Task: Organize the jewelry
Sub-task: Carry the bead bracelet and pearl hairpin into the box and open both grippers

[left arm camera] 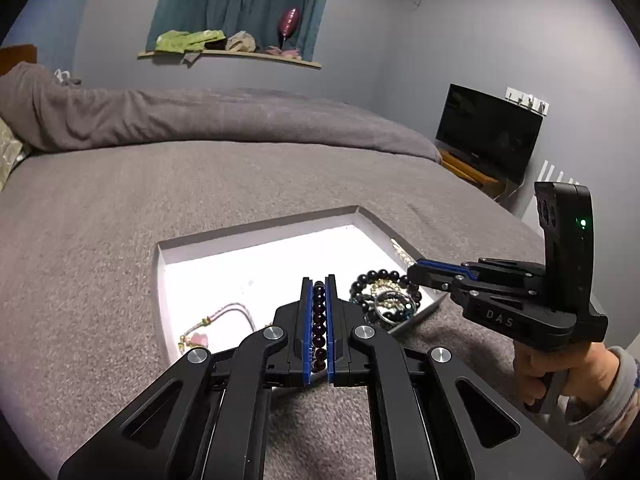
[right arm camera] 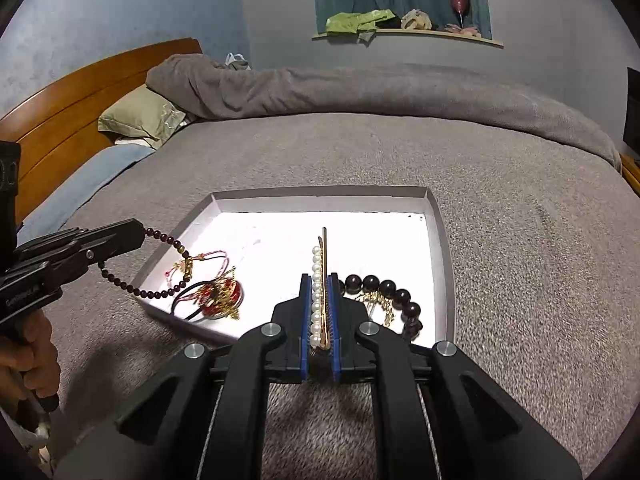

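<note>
A shallow white tray [left arm camera: 256,228] [right arm camera: 320,194] lies on the grey bed. My left gripper [left arm camera: 319,280] is shut on a dark red bead string [left arm camera: 319,320] over the tray's near edge; in the right wrist view the string [right arm camera: 160,236] hangs in a loop from that gripper [right arm camera: 138,234] at the tray's left corner. My right gripper [right arm camera: 320,278] is shut on a pearl and gold hair clip [right arm camera: 319,280] above the tray; it shows in the left wrist view [left arm camera: 412,270] at the tray's right side. A dark bead bracelet [right arm camera: 394,294] [left arm camera: 382,276] lies in the tray.
In the tray lie a red and gold ornament on a black cord [right arm camera: 222,298], a thin red cord bracelet [right arm camera: 200,264] and a pink pendant [left arm camera: 198,338]. A folded grey blanket [right arm camera: 360,88], a pillow [right arm camera: 140,116] and a wooden headboard [right arm camera: 80,92] are behind. A TV [left arm camera: 488,132] stands right.
</note>
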{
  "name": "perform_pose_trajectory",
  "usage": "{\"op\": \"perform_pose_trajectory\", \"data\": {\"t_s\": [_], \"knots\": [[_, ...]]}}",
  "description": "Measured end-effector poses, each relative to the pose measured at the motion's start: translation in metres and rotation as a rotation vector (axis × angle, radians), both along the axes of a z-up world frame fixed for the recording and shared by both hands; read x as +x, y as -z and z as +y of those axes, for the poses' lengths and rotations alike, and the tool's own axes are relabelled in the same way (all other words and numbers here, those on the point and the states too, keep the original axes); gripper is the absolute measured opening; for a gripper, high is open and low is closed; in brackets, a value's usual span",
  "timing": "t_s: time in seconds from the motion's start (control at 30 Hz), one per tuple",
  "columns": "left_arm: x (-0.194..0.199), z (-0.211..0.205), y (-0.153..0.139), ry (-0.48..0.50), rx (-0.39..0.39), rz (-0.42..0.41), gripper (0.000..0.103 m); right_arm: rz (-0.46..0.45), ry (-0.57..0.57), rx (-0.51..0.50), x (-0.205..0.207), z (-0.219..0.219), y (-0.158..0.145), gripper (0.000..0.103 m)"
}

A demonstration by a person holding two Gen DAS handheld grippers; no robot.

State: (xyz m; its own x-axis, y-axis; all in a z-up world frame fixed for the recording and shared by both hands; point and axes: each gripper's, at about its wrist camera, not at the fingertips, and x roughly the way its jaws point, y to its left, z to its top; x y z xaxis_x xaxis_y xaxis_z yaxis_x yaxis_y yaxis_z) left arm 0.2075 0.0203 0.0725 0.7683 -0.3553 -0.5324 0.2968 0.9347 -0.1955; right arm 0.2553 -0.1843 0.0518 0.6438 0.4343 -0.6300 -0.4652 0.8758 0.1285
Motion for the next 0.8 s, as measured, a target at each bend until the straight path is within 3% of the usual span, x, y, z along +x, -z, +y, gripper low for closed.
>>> {"op": "perform_pose_trajectory", "data": {"t_s": [0.4, 0.7, 0.8], "knots": [[0.021, 0.008, 0.033, -0.049, 0.003, 0.062, 0.006, 0.065, -0.004, -0.066, 0.021, 0.021, 0.031, 0.008], [0.02, 0.016, 0.046, -0.101, 0.071, 0.08, 0.006, 0.066, 0.007, -0.104, 0.023, 0.026, 0.037, 0.008], [0.018, 0.017, 0.048, -0.119, 0.084, 0.08, 0.018, 0.058, 0.013, -0.109, 0.023, 0.028, 0.036, 0.008]]}}
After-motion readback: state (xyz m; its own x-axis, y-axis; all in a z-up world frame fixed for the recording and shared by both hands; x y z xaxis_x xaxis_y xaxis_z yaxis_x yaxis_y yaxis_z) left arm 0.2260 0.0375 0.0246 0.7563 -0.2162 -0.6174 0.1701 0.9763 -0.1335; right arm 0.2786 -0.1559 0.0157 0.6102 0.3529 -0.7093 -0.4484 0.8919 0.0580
